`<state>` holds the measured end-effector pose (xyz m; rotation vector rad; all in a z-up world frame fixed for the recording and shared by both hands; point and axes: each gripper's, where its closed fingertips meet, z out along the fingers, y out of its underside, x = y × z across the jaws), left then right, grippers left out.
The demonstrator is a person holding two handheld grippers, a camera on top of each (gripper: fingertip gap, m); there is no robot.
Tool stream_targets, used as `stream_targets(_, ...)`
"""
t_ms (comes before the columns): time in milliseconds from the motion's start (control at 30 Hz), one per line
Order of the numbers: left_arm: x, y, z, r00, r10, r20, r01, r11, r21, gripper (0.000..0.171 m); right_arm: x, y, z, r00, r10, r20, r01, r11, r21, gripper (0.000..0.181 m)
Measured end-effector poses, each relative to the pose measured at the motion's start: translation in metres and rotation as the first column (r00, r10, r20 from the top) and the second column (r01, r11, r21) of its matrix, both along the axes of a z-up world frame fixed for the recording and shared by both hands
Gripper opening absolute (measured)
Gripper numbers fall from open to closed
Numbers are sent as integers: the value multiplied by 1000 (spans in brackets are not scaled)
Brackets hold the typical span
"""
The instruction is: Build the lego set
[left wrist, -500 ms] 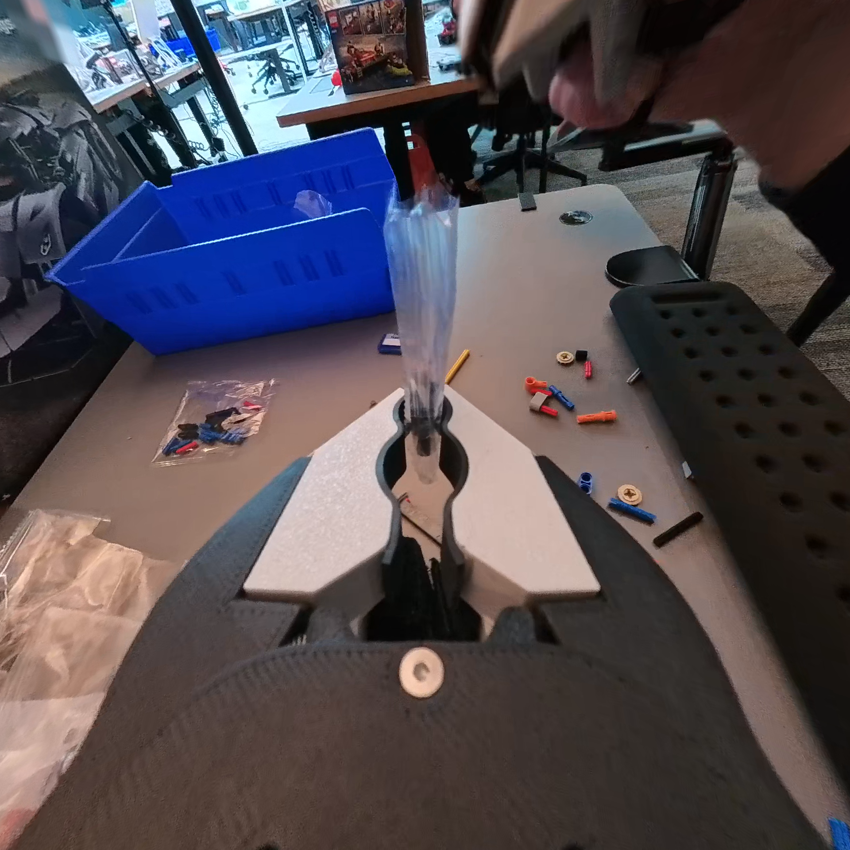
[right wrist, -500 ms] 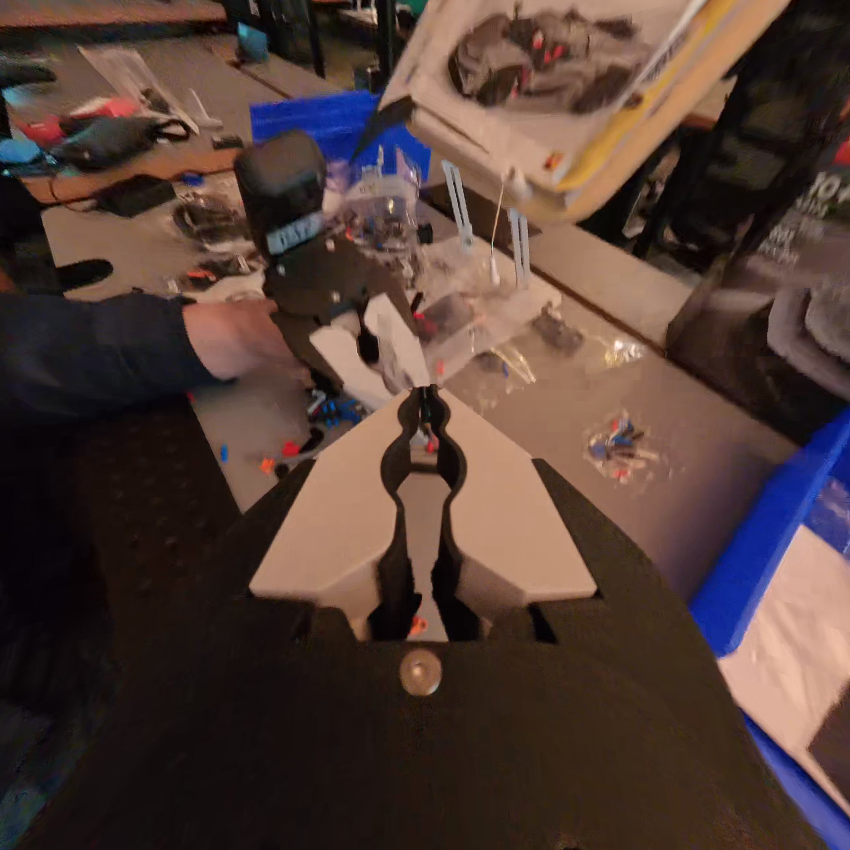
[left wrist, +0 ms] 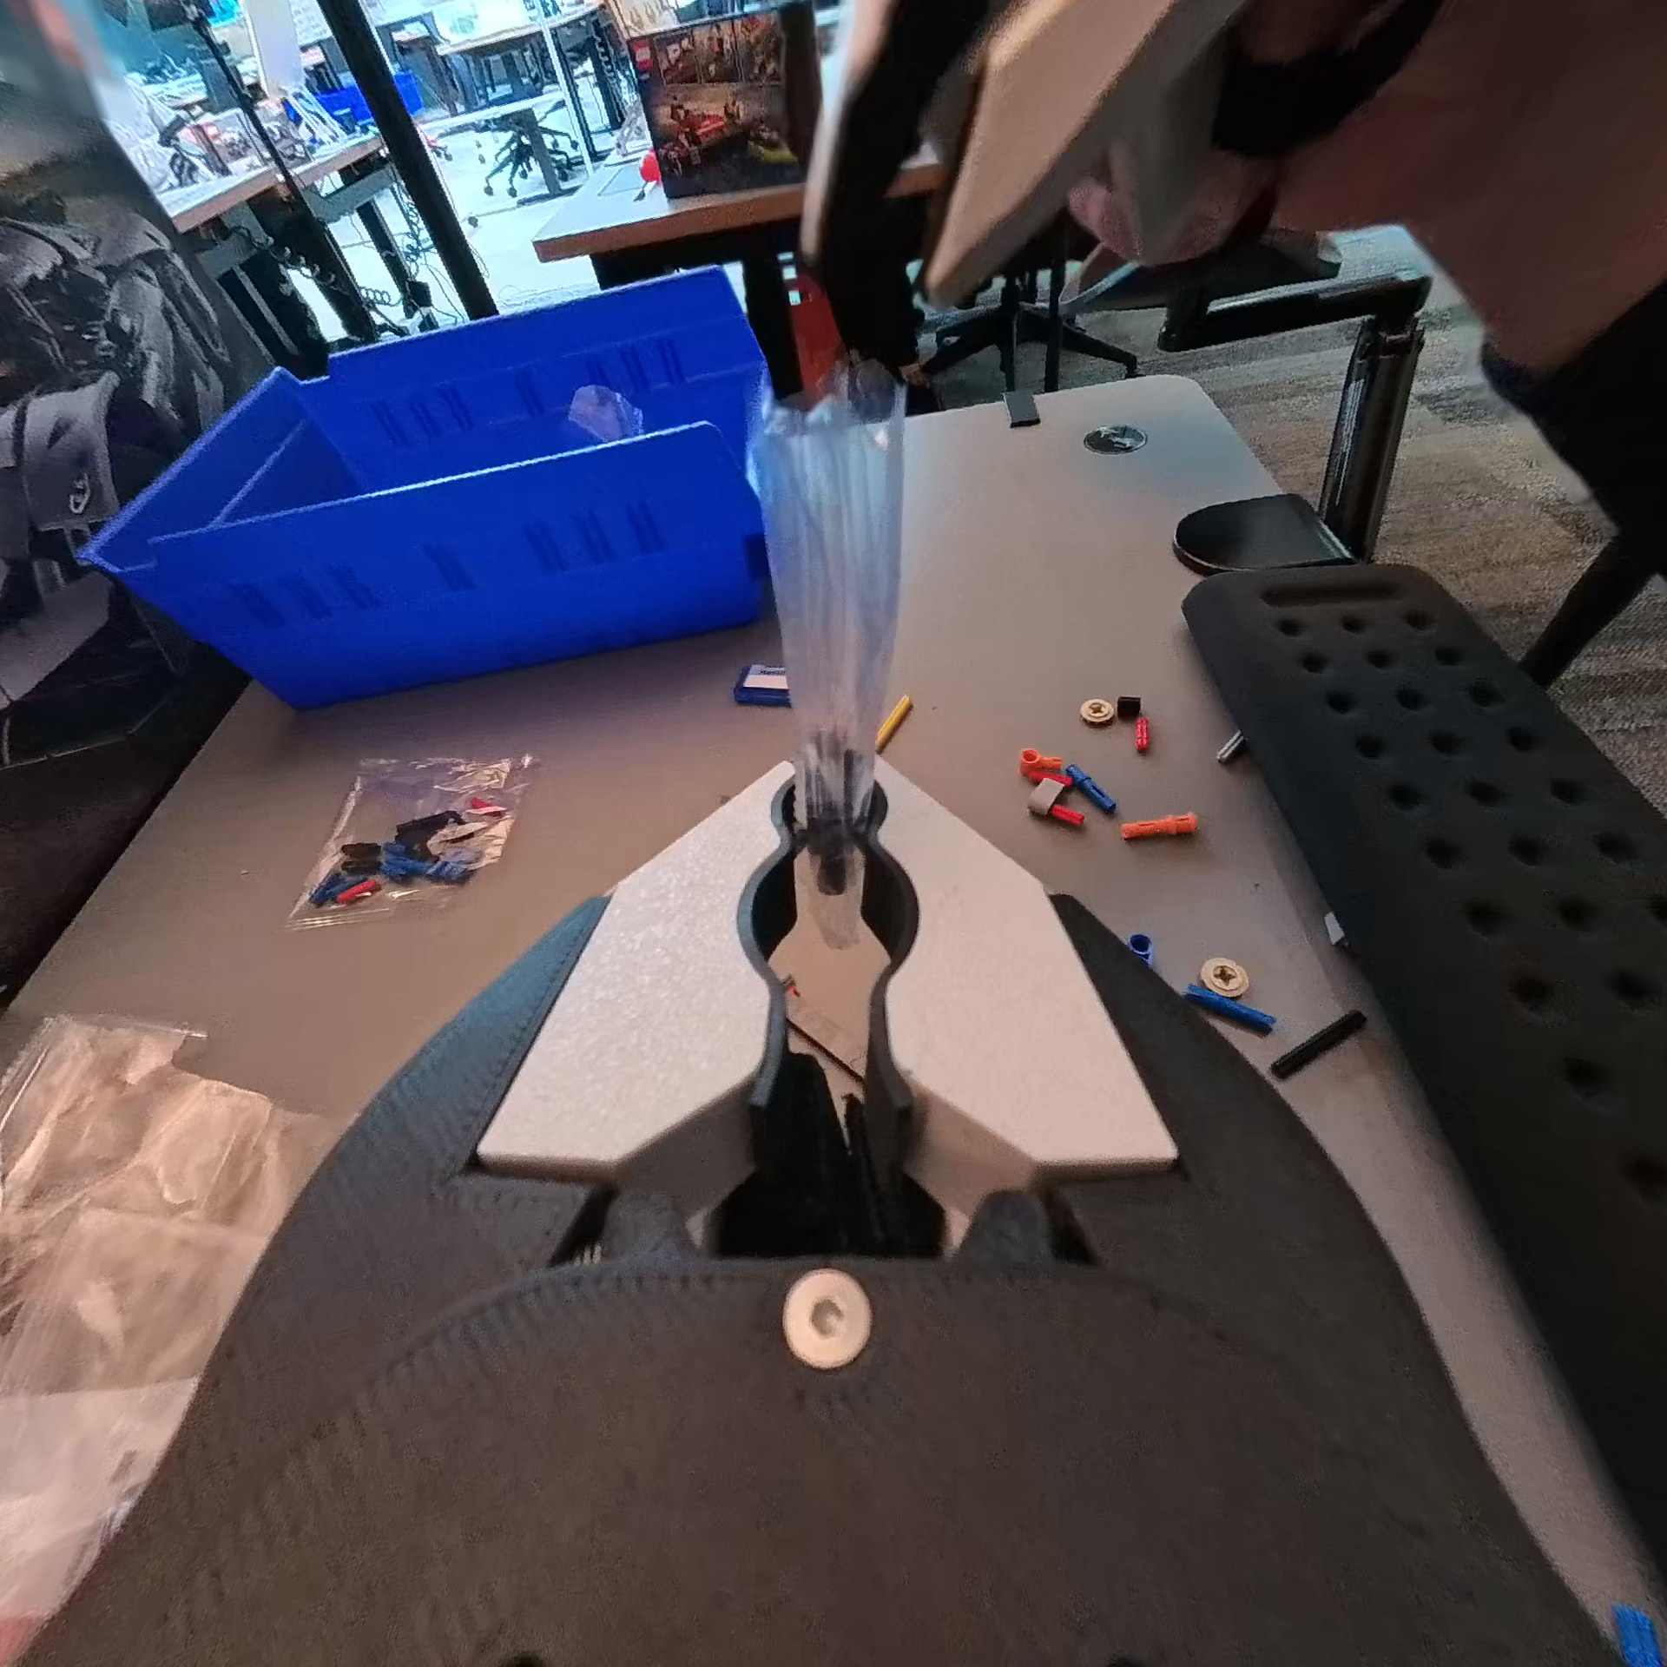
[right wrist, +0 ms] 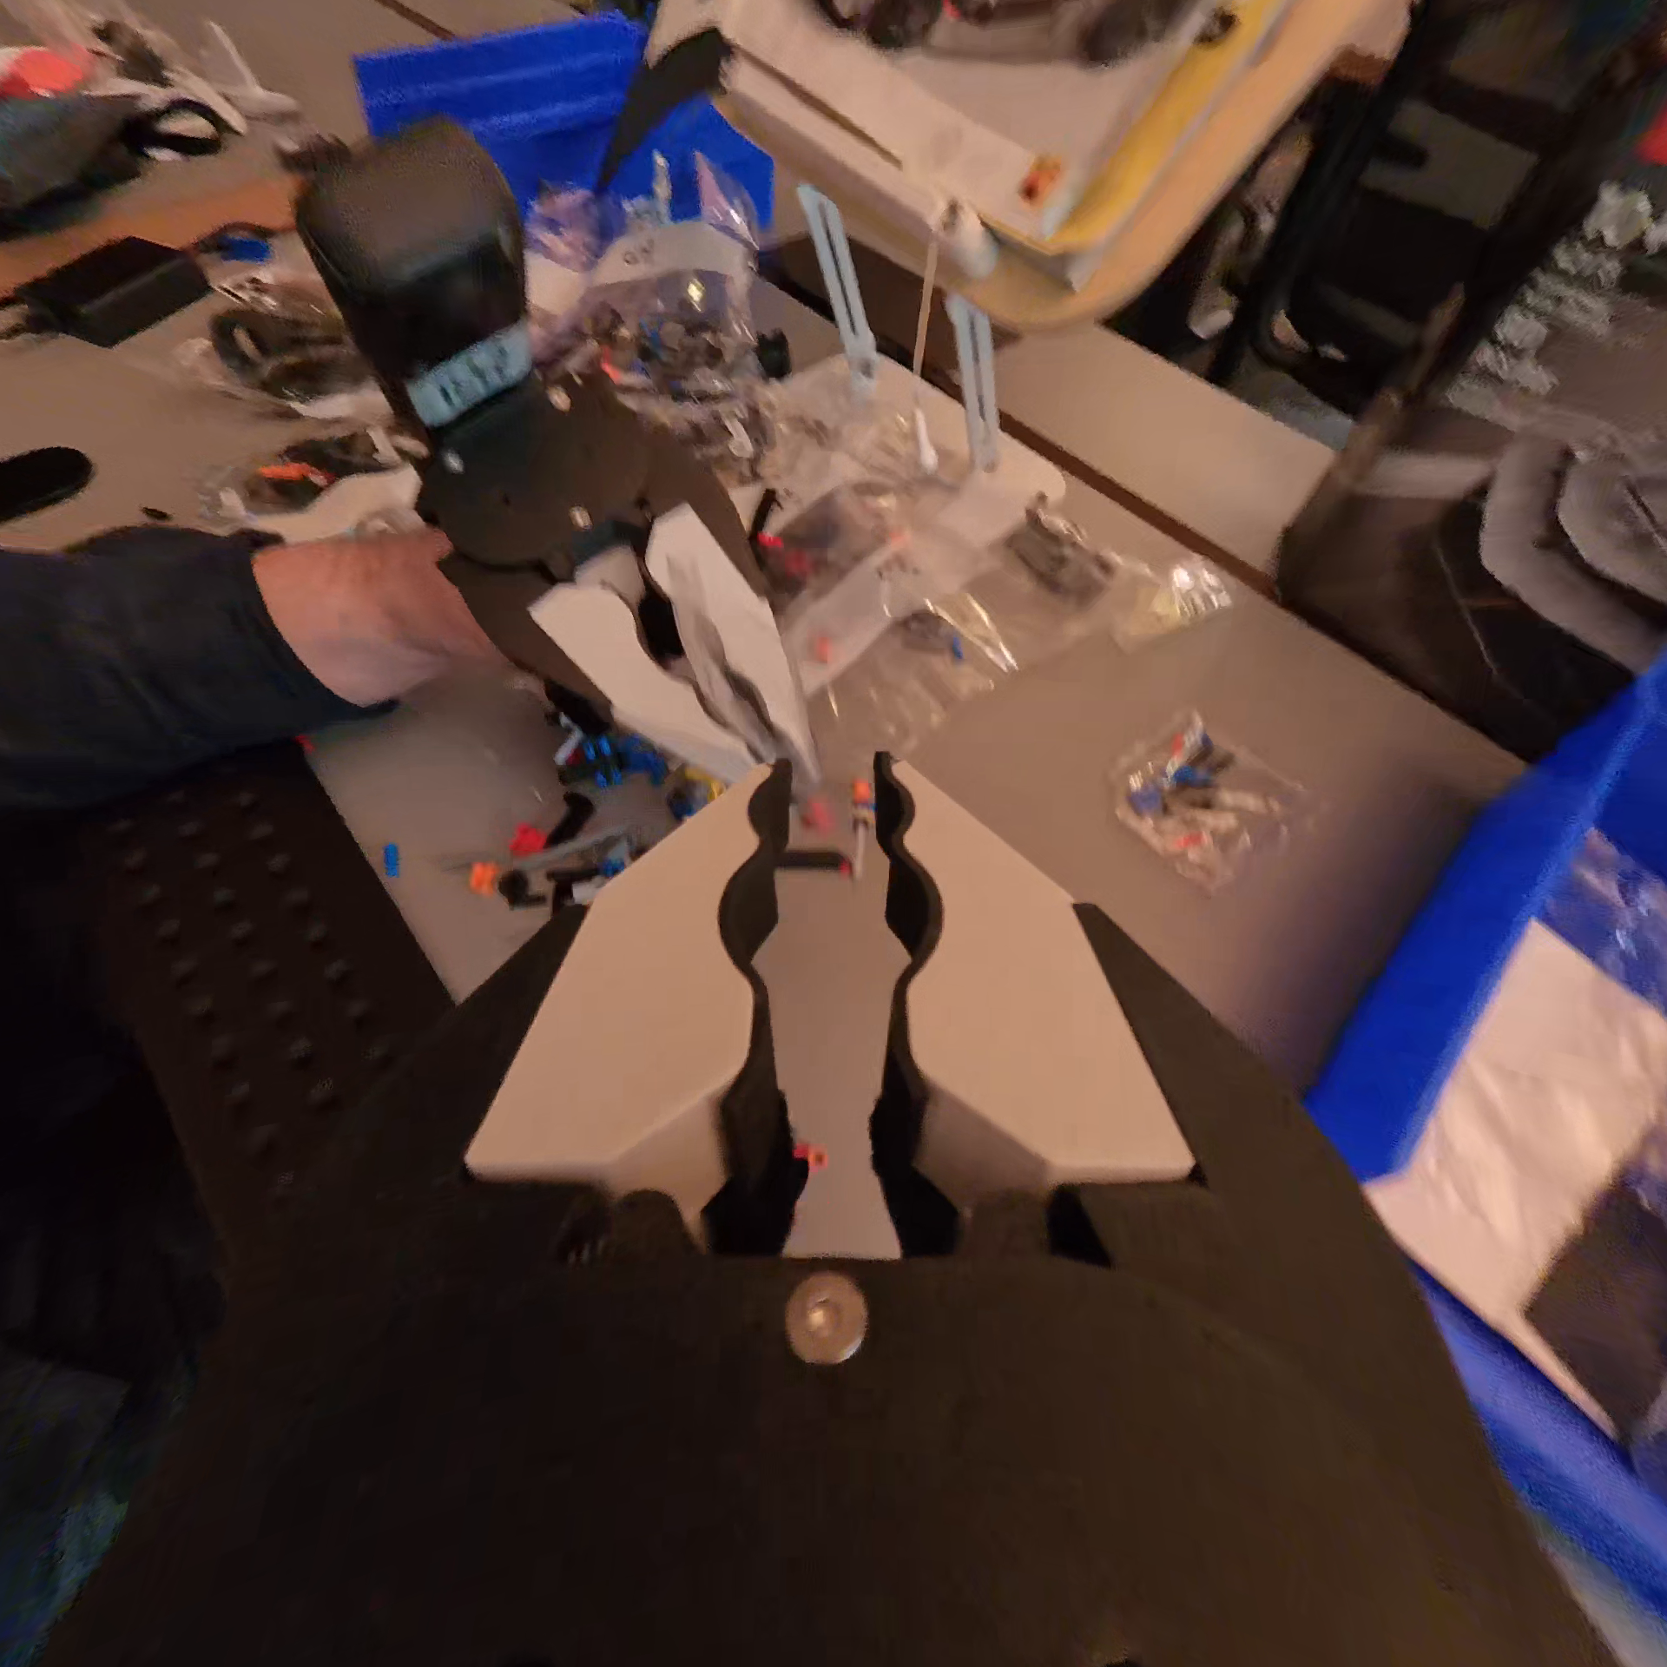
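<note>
The left gripper (left wrist: pixel 830 816) jaws pinch a clear plastic bag (left wrist: pixel 830 577) stretched toward twelve o'clock, while the right gripper (right wrist: pixel 832 776) jaws stand narrowly parted, empty.

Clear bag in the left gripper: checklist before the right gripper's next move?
1. Left gripper shut on clear bag: ok.
2. Bag upright, off the table: ok.
3. Right gripper open: ok, jaws apart.
4. Right gripper clamped on bag top: not ok, nothing clamped.
5. Bag torn open: cannot tell.
6. Loose pieces apart from the bag: ok, lying on the table to its right.
</note>
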<state>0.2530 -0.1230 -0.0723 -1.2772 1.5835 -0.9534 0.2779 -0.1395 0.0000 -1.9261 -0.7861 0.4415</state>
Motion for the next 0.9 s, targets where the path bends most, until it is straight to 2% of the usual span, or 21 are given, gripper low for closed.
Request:
stream_targets(100, 0, 1, 2, 1000, 1, 7, -1, 1000, -5, 6, 29, -24, -44, 993, -53, 108, 70, 984, -167, 17)
stream_targets(233, 2, -1, 0, 1000, -3, 0, 3, 1000, 0, 6, 55, -59, -110, 970, -47, 237, 136, 918, -373, 19)
stream_targets(400, 1, -1, 0, 1000, 2, -2, -2, 1000, 0, 6, 64, -76, -149, 958, -41, 285, 173, 874, -454, 18)
stream_targets(667, 1, 0, -1, 1000, 3, -4, -3, 1000, -1, 6, 68, -78, -179, 941, -45, 335, 220, 833, -508, 16)
stream_targets(800, 0, 1, 0, 1000, 6, -2, -6, 1000, -1, 6, 70, -77, -179, 939, -54, 340, 228, 838, -496, 1)
stream_targets(900, 1, 1, -1, 1000, 5, -5, -5, 1000, 0, 6, 69, -75, -174, 944, -54, 325, 216, 846, -487, 1)
